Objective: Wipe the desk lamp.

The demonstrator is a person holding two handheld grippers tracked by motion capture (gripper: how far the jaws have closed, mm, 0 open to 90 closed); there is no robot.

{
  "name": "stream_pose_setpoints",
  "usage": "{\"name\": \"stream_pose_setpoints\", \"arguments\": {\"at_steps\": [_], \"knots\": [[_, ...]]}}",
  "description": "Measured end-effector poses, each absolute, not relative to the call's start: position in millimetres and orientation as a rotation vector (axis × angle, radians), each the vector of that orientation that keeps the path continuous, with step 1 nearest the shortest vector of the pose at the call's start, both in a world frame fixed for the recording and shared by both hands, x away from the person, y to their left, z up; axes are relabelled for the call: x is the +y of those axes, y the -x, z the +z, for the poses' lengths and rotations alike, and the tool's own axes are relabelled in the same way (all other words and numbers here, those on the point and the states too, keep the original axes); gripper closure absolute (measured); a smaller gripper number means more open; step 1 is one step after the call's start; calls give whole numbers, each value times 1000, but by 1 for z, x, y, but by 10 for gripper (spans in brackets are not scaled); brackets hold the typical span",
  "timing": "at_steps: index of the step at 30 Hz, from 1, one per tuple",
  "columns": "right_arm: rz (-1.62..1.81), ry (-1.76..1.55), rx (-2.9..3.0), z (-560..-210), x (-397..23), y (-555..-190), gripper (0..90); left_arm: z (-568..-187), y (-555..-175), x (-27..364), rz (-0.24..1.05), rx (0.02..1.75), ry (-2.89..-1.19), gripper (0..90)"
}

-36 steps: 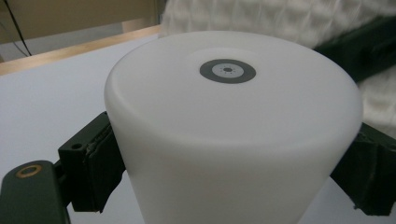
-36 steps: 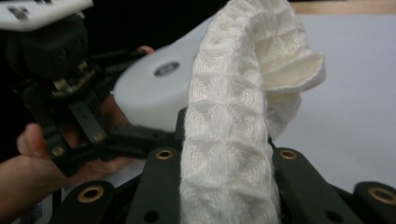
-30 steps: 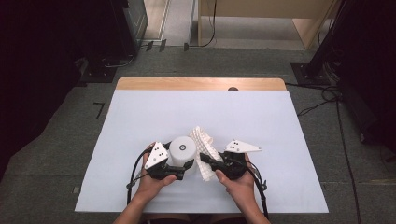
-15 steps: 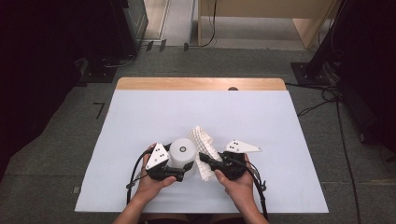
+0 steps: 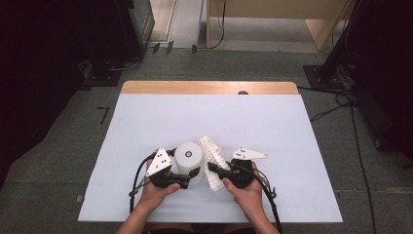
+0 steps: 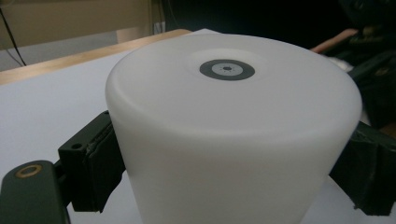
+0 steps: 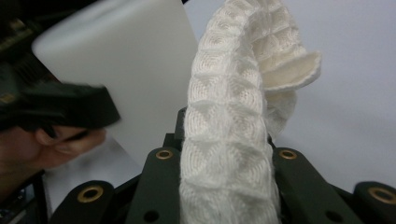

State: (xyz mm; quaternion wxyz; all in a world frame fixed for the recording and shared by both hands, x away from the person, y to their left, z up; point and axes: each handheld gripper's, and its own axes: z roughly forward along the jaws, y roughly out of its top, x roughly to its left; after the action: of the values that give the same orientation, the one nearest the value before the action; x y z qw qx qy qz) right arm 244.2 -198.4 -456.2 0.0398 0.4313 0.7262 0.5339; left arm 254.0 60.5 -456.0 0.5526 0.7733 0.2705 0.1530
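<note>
A white upturned cup (image 5: 189, 155) with a small grey disc on its base stands on the near middle of the table. My left gripper (image 5: 191, 174) is shut on its sides; in the left gripper view the black pads (image 6: 100, 165) press the cup (image 6: 233, 121) from both sides. Just right of it, a white waffle-weave cloth (image 5: 212, 158) rises in a curved strip from my right gripper (image 5: 214, 171), which is shut on it. In the right gripper view the cloth (image 7: 231, 126) stands pinched in the gripper (image 7: 225, 191), with the cup (image 7: 126, 70) close behind on the left.
A white sheet (image 5: 253, 122) covers the table, with a wooden strip (image 5: 209, 87) bare along the far edge. Dark equipment and cables lie on the floor around it. The person's hands (image 5: 246, 192) hold both grippers near the front edge.
</note>
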Motion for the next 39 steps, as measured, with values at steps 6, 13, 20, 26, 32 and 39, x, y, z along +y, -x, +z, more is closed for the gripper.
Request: {"name": "stream_pose_setpoints", "arguments": {"at_steps": [6, 13, 20, 26, 32, 39], "knots": [[1694, -1273, 2172, -436, -200, -237, 737, -459, -252, 56, 360, 632, -1844, 90], [1671, -1266, 2164, -444, -201, -237, 737, -457, -252, 56, 368, 625, -1845, 90], [1638, -1295, 2217, -456, -194, -241, 737, -458, -254, 61, 370, 637, -1842, 90], [1673, -1283, 2180, -447, -199, -238, 737, -464, -253, 54, 373, 643, -1865, 90], [1719, -1271, 2116, -439, -209, -238, 736, -462, -254, 58, 475, 672, -1820, 89], [1655, -1300, 2108, -445, -212, -241, 736, -470, -259, 68, 513, 728, -1812, 86]]}}
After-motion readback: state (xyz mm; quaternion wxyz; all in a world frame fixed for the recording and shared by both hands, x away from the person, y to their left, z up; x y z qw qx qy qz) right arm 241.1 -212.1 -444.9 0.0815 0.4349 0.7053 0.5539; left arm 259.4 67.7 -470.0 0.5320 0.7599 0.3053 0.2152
